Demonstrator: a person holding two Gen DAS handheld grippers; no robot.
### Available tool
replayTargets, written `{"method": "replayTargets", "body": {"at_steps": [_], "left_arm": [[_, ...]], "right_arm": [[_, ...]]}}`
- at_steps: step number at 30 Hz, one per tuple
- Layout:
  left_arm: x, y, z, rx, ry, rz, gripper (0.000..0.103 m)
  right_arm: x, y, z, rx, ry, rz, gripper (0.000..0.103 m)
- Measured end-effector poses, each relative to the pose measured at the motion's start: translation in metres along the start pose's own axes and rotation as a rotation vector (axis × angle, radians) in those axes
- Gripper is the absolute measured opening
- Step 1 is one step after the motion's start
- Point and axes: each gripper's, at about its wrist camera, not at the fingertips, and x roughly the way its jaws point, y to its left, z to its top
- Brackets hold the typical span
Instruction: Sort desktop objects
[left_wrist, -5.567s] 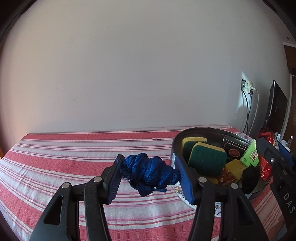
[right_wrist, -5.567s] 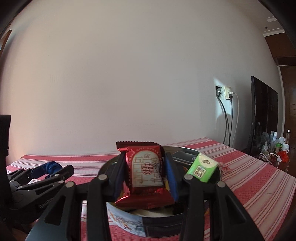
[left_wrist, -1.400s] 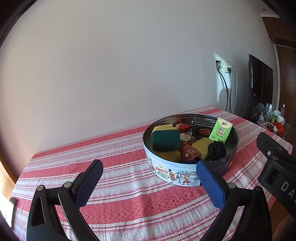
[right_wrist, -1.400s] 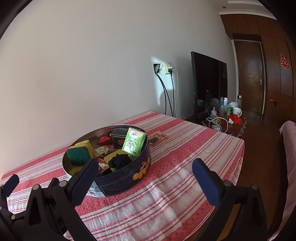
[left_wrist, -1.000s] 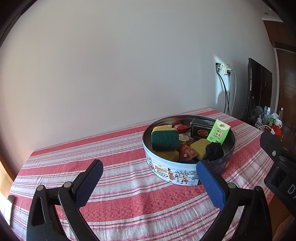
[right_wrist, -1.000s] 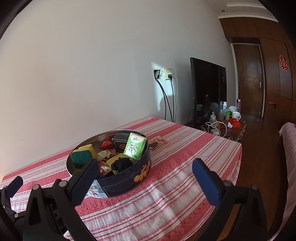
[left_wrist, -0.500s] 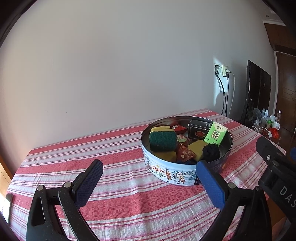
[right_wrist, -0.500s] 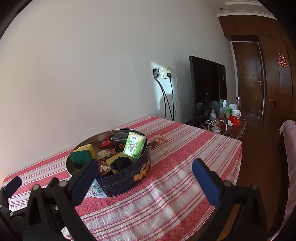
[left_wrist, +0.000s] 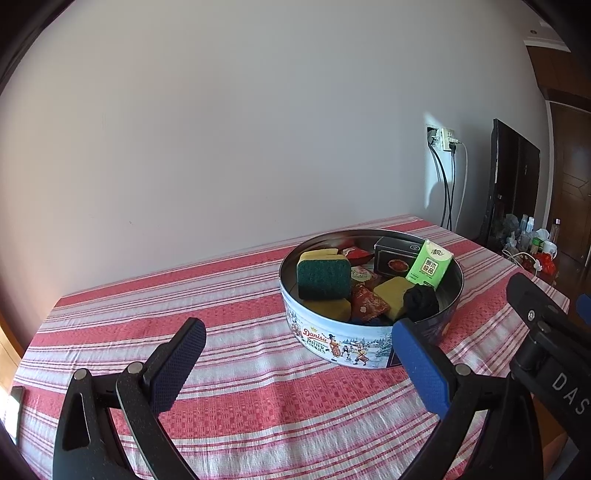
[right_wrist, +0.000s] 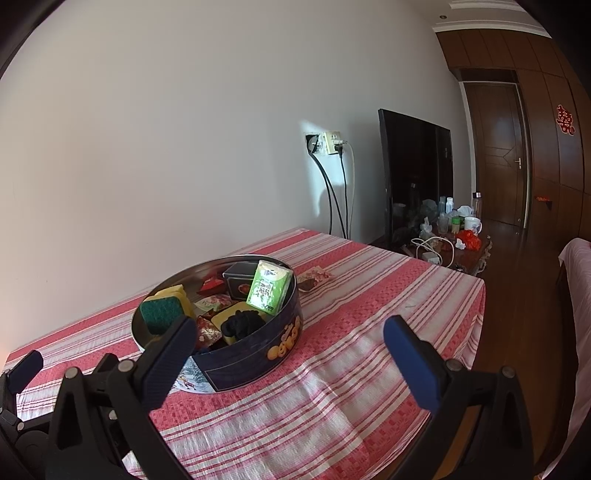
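Observation:
A round Danisa cookie tin (left_wrist: 343, 341) stands on the red striped tablecloth (left_wrist: 236, 295). It holds a green-and-yellow sponge (left_wrist: 323, 275), a green carton (left_wrist: 428, 267), a dark box (left_wrist: 393, 254), red snack packets (left_wrist: 367, 304), a yellow sponge (left_wrist: 393, 295) and a black cloth (left_wrist: 421, 301). My left gripper (left_wrist: 295, 350) is open and empty, held back in front of the tin. My right gripper (right_wrist: 286, 350) is open and empty, right of the tin (right_wrist: 258, 354). A small packet (right_wrist: 314, 278) lies on the cloth behind the tin.
A white wall runs behind the table, with a socket and hanging cables (right_wrist: 330, 147). A black TV (right_wrist: 417, 173) and a cluttered low stand (right_wrist: 454, 229) are to the right. The table's right edge (right_wrist: 476, 295) drops to a wooden floor.
5.6 s ago the left gripper held a blue cloth and the right a red packet; both are now open and empty. Over the last second the views shifted only slightly.

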Motion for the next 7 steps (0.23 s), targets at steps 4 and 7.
{"method": "replayTargets", "body": {"at_steps": [4,7], "left_arm": [[-0.002,0.005,-0.003,-0.011,-0.041,0.049,0.102],[0.005,0.013,-0.001,-0.038,-0.009,0.058,0.102]], "right_arm": [[0.001,0.001,0.000,0.001,0.004,0.002,0.103],[0.002,0.005,-0.001,-0.010,0.008,0.004,0.103]]}}
